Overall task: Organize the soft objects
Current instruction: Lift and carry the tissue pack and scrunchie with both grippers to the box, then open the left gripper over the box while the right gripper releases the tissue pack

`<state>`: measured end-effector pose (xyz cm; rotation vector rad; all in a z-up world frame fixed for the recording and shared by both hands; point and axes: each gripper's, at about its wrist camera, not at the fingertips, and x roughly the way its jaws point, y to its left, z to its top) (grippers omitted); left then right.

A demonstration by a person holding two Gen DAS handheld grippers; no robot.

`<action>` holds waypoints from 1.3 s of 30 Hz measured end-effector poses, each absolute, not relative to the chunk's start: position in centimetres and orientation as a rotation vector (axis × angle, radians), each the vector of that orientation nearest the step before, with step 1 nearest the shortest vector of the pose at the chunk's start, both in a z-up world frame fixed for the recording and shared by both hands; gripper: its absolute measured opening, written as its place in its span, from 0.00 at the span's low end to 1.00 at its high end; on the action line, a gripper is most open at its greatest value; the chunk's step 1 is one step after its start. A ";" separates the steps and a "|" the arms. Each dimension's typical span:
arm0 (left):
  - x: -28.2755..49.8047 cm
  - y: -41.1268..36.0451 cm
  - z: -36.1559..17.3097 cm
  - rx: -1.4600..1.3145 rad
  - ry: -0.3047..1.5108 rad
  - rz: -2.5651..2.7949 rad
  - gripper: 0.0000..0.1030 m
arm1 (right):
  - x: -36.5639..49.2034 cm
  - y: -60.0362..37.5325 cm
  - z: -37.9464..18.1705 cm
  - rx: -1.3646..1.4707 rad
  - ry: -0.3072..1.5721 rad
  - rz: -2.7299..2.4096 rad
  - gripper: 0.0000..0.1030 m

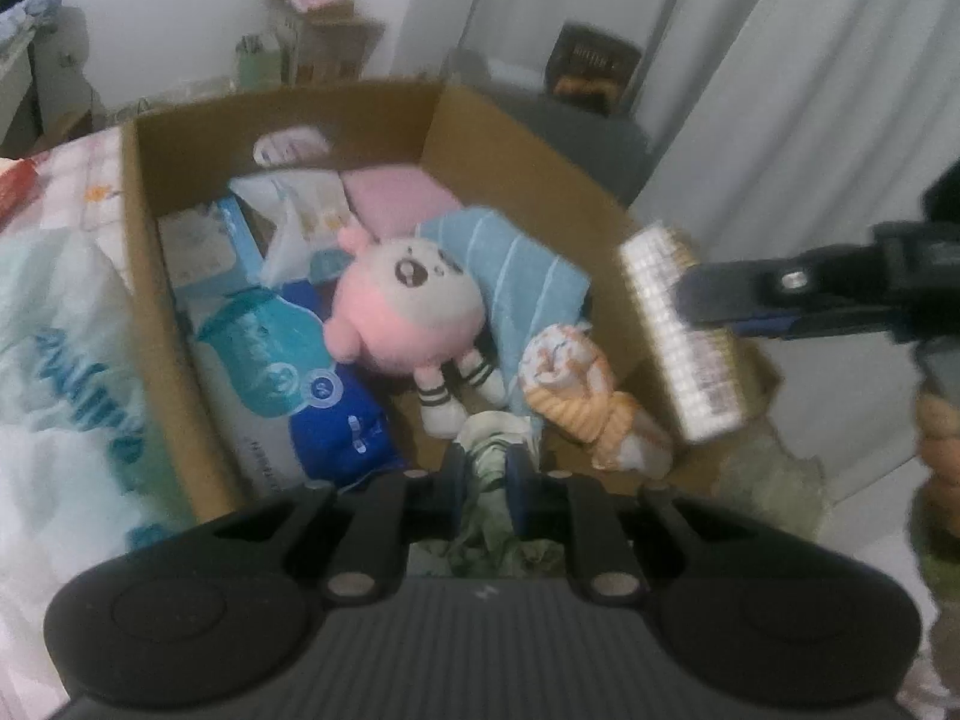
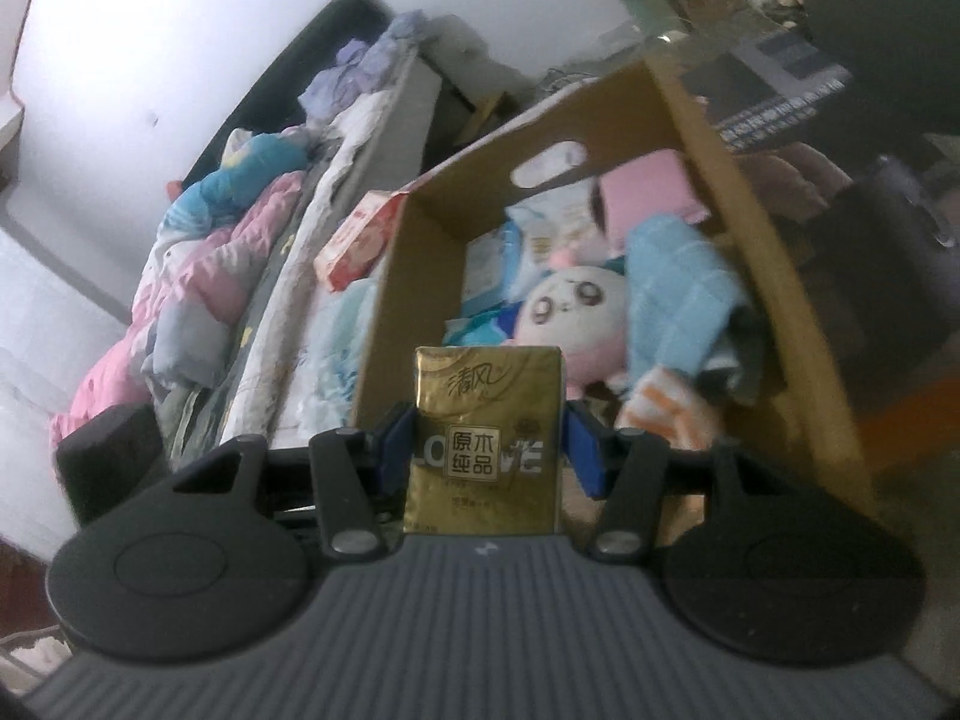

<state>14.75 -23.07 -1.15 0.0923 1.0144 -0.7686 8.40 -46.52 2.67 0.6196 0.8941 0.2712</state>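
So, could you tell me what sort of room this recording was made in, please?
Most likely a bedroom at home. A bed with rumpled bedding lies beside the cardboard box, pale curtains hang behind it, and the box holds a pink plush toy and folded cloths.

a plush toy (image 1: pixel 396 300) lies in the cardboard box (image 1: pixel 144 252), a towel (image 1: pixel 516 276) to its right

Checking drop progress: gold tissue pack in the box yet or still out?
Out. Right claw grips the gold tissue pack at the cardboard box rim.
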 end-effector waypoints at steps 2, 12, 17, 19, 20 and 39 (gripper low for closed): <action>15.1 -24.2 -2.1 0.142 1.031 -0.753 0.17 | 8.4 -47.3 2.1 0.631 0.897 0.261 0.52; 15.6 -24.6 -2.5 0.178 1.053 -0.735 0.29 | 10.6 -47.2 -0.3 0.605 1.042 0.311 0.53; 15.7 -23.6 -1.6 0.118 1.040 -0.730 0.42 | 12.4 -46.0 -1.6 0.509 1.155 0.307 0.54; 15.6 -23.1 -1.1 0.093 1.031 -0.732 0.46 | 12.8 -45.8 -1.8 0.493 1.173 0.301 0.57; 15.6 -22.9 -0.9 0.084 1.030 -0.738 0.47 | 12.9 -45.8 -1.8 0.488 1.176 0.292 0.58; 9.7 -15.4 3.9 -0.014 0.787 -0.584 0.92 | 2.5 -44.4 3.6 0.474 0.734 0.096 0.83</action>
